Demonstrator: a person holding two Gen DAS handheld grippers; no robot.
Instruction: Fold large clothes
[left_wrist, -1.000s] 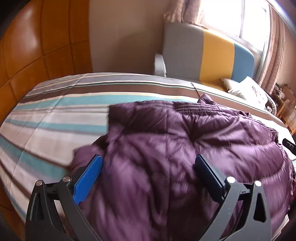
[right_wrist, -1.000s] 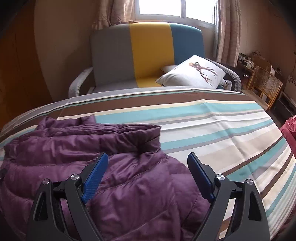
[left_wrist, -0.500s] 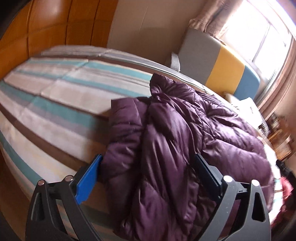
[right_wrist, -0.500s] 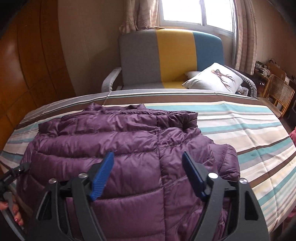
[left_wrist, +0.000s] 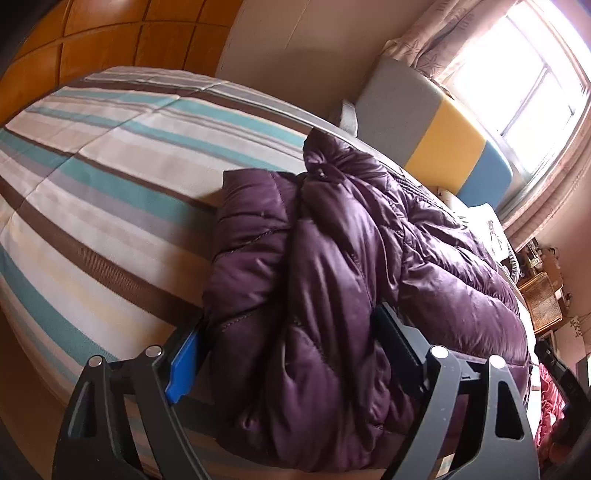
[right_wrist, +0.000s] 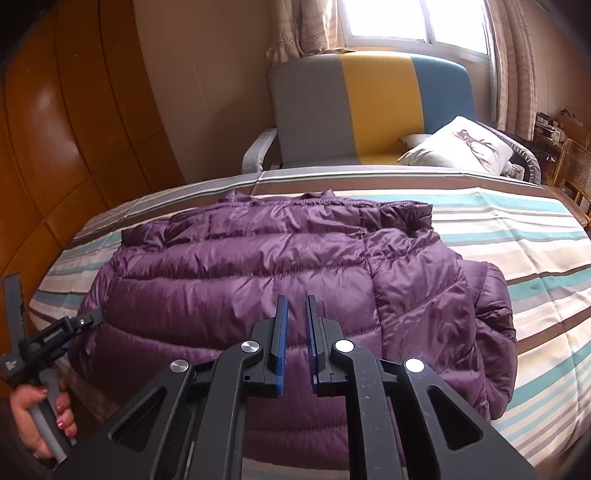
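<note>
My right jaws (right_wrist: 295, 306) have just been closing and now stand nearly together with nothing between them, hovering over the near hem of the purple jacket (right_wrist: 280, 266) spread on the striped bed (right_wrist: 535, 236). My left jaws (left_wrist: 291, 354) have been narrowing too, yet stand wide, with the jacket's bunched side edge between them, not clearly pinched. I judge that edge is the next fold's starting hold.
</note>
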